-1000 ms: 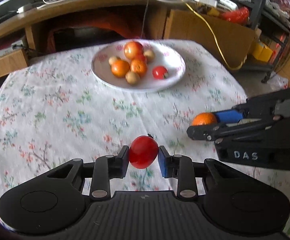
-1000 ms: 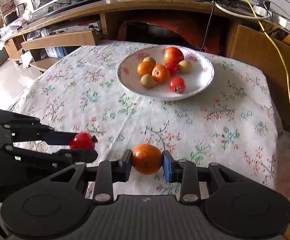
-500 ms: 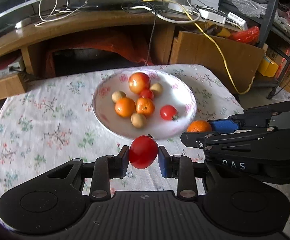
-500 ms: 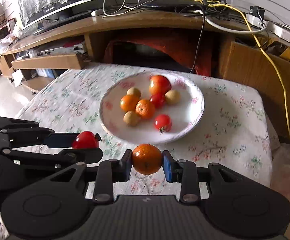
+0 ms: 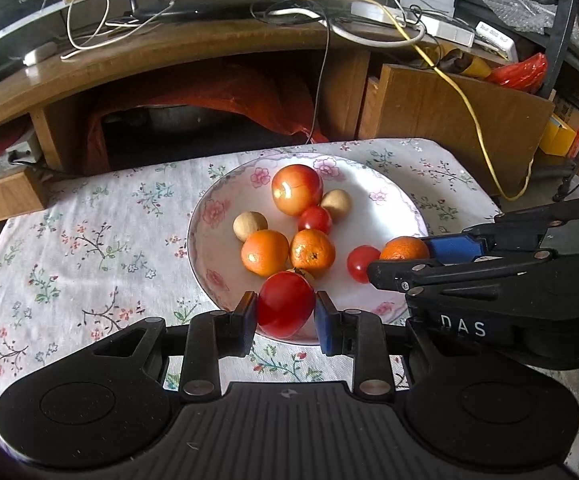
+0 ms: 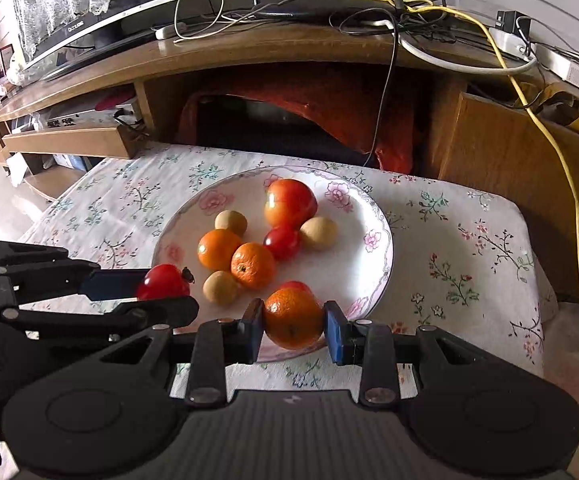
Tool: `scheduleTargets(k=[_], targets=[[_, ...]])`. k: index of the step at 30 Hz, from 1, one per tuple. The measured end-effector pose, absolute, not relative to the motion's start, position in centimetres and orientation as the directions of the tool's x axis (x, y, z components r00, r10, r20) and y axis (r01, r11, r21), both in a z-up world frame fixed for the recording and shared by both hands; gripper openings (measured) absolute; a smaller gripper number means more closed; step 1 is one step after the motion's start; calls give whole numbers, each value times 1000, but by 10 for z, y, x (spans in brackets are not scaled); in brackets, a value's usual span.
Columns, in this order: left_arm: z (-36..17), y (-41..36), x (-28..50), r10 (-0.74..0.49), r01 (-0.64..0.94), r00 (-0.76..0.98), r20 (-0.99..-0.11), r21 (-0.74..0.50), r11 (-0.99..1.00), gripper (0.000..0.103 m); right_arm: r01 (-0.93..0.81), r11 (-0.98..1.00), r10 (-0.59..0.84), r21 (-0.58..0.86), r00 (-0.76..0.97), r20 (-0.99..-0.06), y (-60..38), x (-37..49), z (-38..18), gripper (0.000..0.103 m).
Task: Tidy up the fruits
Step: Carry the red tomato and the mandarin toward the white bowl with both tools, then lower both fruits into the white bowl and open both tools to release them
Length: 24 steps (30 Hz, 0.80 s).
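My left gripper (image 5: pixel 285 312) is shut on a red tomato (image 5: pixel 285 305) and holds it over the near rim of the white flowered plate (image 5: pixel 209 240). My right gripper (image 6: pixel 293 322) is shut on an orange (image 6: pixel 293 318) over the plate's near right rim (image 6: pixel 381 256). Each gripper shows in the other's view: the right one with its orange (image 5: pixel 405 249), the left one with its tomato (image 6: pixel 163 282). The plate holds a large red-orange fruit (image 5: pixel 296 189), two oranges (image 5: pixel 264 252), small tomatoes (image 5: pixel 314 219) and several tan round fruits (image 5: pixel 250 225).
The plate stands on a table with a floral cloth (image 5: pixel 89 248). Behind it is a wooden desk (image 5: pixel 169 60) with cables and a dark opening below. A yellow cable (image 5: pixel 481 128) hangs at the right over a wooden panel (image 5: pixel 441 108).
Both grippers have moved forward with their fruits, from over the bare cloth to over the plate's near rim. The plate now looks closer and larger.
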State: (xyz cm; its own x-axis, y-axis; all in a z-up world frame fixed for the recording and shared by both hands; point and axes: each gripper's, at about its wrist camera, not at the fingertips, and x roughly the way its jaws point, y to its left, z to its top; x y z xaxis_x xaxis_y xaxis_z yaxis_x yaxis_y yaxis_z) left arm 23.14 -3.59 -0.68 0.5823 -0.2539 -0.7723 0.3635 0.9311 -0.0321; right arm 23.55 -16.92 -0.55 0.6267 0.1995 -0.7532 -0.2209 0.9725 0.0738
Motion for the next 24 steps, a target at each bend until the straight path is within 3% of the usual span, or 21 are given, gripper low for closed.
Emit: scheduleTargets(k=[24], targets=[[-11, -39, 244, -233, 359, 590, -773, -7, 933, 37, -210, 975, 191, 71, 633, -750, -171, 251, -13, 32]])
